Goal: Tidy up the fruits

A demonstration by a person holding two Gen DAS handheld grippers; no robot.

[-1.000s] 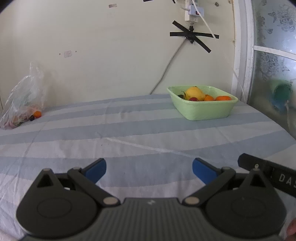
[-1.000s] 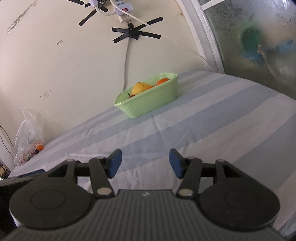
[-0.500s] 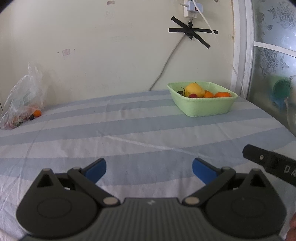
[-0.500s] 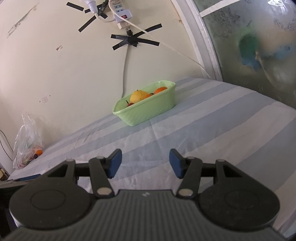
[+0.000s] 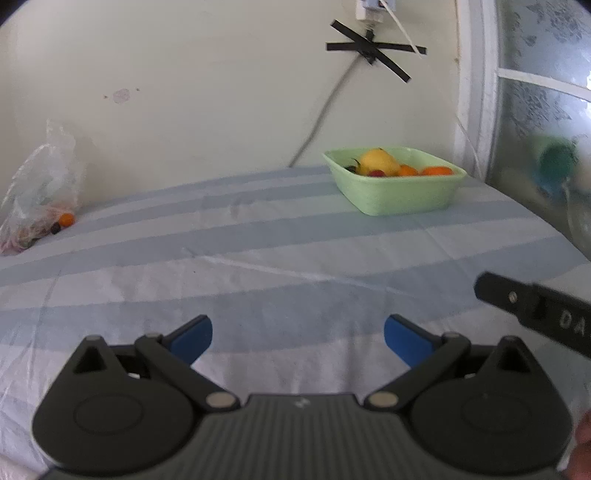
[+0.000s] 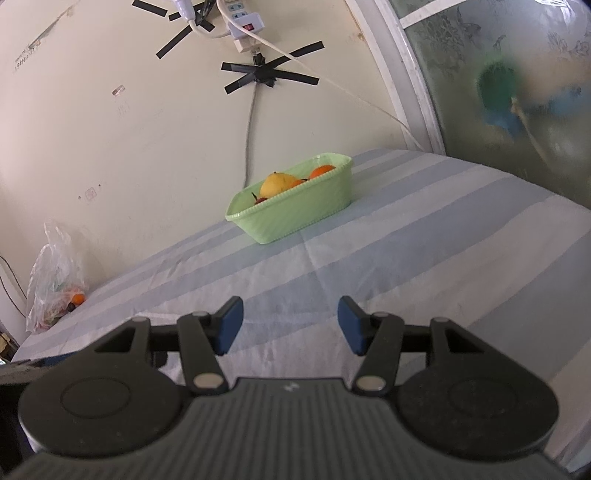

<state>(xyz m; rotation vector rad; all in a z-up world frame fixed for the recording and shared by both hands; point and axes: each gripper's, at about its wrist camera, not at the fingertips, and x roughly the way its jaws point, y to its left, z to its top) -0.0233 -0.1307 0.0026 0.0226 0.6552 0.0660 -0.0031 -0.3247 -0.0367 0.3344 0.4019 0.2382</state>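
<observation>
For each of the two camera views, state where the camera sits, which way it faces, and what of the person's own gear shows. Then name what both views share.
Left wrist: on the left gripper, facing across the striped cloth to the green basket; jaws open.
Right wrist: on the right gripper, facing the basket's long side; jaws open.
Shared: basket, plastic bag.

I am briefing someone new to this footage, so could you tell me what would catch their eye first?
Most striking is the green tub of fruit near the wall, with a big yellow fruit and oranges showing above its rim. Next come the black tape crosses holding a power strip to the wall above it. A plastic bag sits far left on the striped cloth, and both grippers are open and empty.
</observation>
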